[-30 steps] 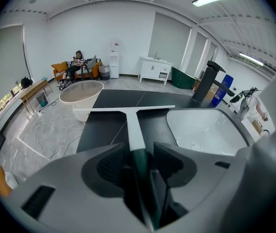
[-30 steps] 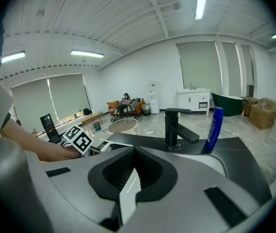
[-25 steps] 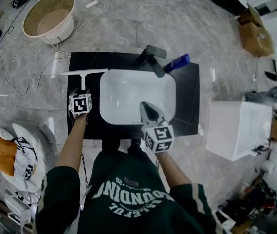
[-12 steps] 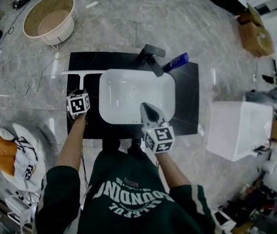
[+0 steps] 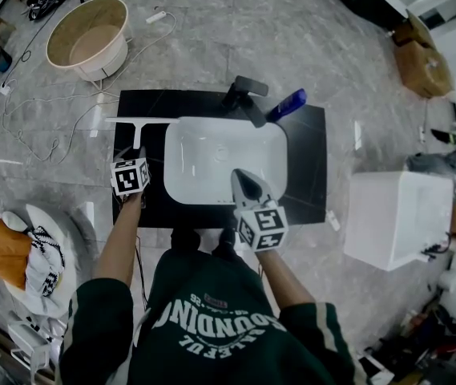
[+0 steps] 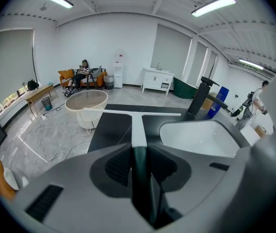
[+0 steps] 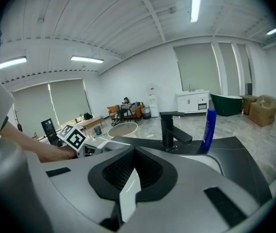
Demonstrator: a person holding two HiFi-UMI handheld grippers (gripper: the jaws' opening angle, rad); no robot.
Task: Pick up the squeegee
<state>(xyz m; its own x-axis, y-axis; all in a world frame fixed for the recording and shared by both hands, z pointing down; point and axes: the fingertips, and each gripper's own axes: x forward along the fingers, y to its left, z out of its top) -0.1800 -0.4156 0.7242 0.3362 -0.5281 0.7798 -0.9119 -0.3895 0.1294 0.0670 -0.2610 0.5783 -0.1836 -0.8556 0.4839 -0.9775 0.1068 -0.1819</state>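
Note:
The squeegee (image 5: 139, 123) is white with a dark handle and a long blade lying crosswise at the far left of the black counter (image 5: 308, 167). My left gripper (image 5: 136, 154) is shut on the handle's near end. In the left gripper view the dark handle runs between the pads and the white squeegee (image 6: 137, 125) sticks out ahead of my left gripper (image 6: 138, 154). My right gripper (image 5: 246, 181) hovers over the near rim of the white sink (image 5: 175, 175), its jaws together with nothing held. In its own view my right gripper (image 7: 128, 178) points at the faucet.
A black faucet (image 5: 244, 95) and a blue bottle (image 5: 288, 103) stand behind the sink. A round tub (image 5: 91, 34) sits on the floor at the far left, with cables trailing near it. A white cabinet (image 5: 392, 215) is at the right.
The left gripper has closed on the squeegee handle and risen a little with it. The right gripper has kept still.

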